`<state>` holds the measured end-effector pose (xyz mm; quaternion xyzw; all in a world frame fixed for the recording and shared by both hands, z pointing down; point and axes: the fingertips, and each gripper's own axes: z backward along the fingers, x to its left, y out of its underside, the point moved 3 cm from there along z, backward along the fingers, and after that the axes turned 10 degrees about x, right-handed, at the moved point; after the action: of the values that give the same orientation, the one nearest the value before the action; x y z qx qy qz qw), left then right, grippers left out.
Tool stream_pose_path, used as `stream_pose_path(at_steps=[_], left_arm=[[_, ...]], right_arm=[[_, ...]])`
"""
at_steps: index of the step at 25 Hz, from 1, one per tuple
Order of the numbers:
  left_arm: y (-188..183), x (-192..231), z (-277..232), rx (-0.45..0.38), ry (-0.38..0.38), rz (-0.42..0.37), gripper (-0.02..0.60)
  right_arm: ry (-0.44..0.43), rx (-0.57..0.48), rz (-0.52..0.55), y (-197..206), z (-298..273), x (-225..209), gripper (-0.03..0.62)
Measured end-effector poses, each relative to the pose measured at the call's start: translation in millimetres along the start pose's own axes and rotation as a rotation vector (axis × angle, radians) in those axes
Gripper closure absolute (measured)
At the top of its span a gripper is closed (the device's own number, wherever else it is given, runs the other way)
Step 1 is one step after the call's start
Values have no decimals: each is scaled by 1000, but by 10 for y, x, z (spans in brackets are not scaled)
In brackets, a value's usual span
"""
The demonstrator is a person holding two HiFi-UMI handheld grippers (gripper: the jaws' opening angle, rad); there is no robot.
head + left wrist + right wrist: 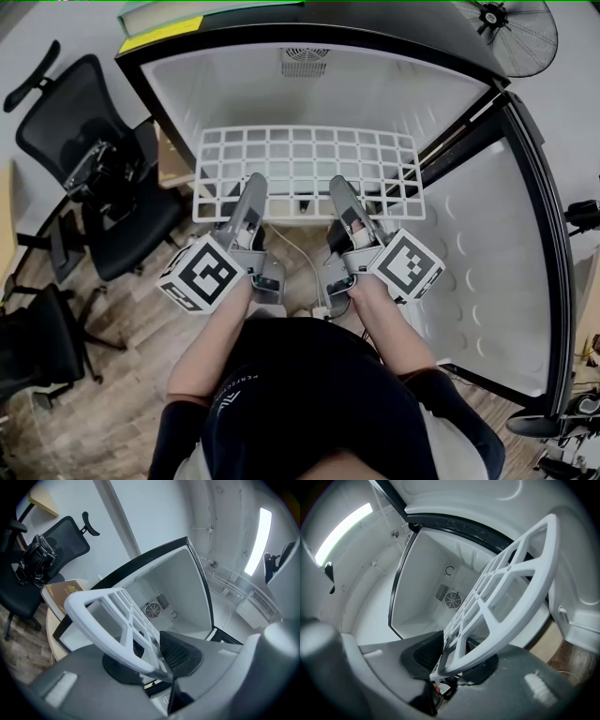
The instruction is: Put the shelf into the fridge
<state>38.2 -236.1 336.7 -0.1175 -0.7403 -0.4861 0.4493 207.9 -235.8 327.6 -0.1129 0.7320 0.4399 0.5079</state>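
The white grid shelf (305,169) hangs level in front of the open mouth of the small black fridge (309,89), whose white inside holds nothing. My left gripper (251,185) is shut on the shelf's near edge left of the middle, and my right gripper (339,187) is shut on the same edge to the right. In the left gripper view the shelf (108,616) runs between the pads of the left gripper (154,663) toward the fridge. In the right gripper view the shelf (511,597) is pinched by the right gripper (450,660).
The fridge door (487,262) stands open at the right. Black office chairs (103,169) crowd the left side on the wooden floor. A book (164,28) lies on top of the fridge, and a fan (511,28) stands at the back right. A cable (300,253) trails below the shelf.
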Motion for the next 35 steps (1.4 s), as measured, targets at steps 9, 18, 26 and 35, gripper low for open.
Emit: stream_pose_path(at_steps=[9,18,26,35], left_arm=[[-48,-17,-17,12,-7,9,453],[-83,-5,-75,8,-9,17,453],[-192,39,-277,-10,13,16,454],[-372,121,-605,-35,40,33,454]], right_arm=[[24,7,14,-29,-15,27,500],[27,8,16,-95,-71,7,502],[23,-4,9,-243,-264,-77,505],[37,-26,11,-463,-559,-180,507]])
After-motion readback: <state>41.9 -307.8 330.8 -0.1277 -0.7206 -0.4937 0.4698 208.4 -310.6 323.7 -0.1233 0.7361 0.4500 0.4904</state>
